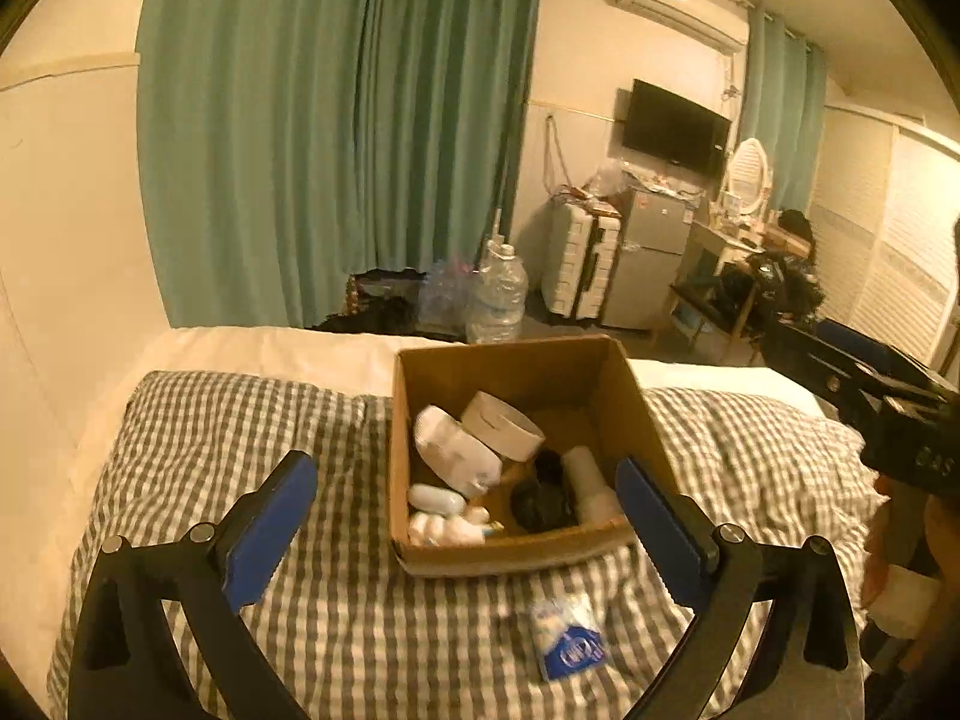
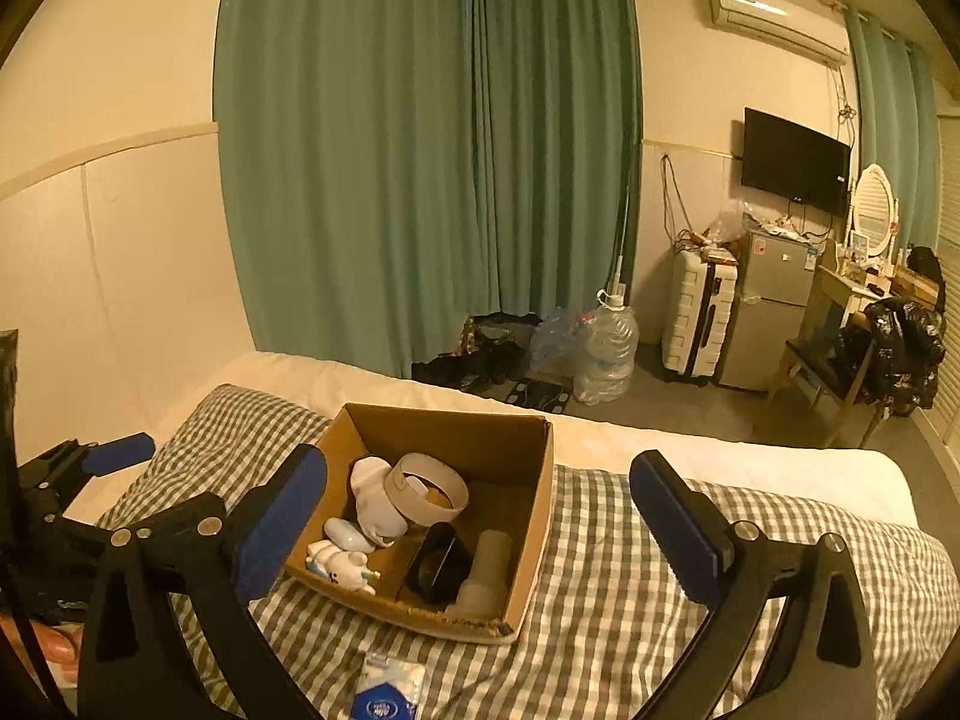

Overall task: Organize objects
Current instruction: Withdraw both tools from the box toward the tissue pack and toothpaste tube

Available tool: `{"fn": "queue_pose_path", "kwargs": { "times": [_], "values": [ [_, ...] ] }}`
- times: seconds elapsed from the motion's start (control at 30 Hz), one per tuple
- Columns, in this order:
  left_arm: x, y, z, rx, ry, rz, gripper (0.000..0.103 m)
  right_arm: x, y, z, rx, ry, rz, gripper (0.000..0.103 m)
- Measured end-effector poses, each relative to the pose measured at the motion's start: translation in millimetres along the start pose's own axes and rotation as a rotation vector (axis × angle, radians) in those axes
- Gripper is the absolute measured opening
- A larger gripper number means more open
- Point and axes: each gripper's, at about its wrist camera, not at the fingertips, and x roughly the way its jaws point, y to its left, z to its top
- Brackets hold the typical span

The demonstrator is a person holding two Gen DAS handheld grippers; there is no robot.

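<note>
Fingers [image 1: 273, 516] spread; cardboard box [image 1: 510, 552] holds tape roll [image 1: 503, 425].

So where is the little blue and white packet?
The packet lies on the checked blanket, just in front of the cardboard box, low in both views.

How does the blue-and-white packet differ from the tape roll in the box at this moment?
The packet lies outside the box on the checked blanket, in front of it; the tape roll sits inside, leaning on the white items. The packet is flat and blue-and-white; the roll is a beige, hollow ring. Neither is gripped: the left gripper and right gripper both have open jaws.
</note>
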Motion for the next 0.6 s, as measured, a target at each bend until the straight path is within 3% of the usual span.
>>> {"fn": "queue_pose_path", "kwargs": {
  "times": [0.17, 0.6],
  "values": [
    [-28, -12, -12, 0.033, -0.005, 0.03, 0.103, -29, 4, -2, 0.009, -0.023, 0.021, 0.102],
    [-69, -26, -36, -0.032, 0.009, 0.053, 0.103, -87, 13, -21, -0.008, -0.034, 0.047, 0.102]
  ]
}}
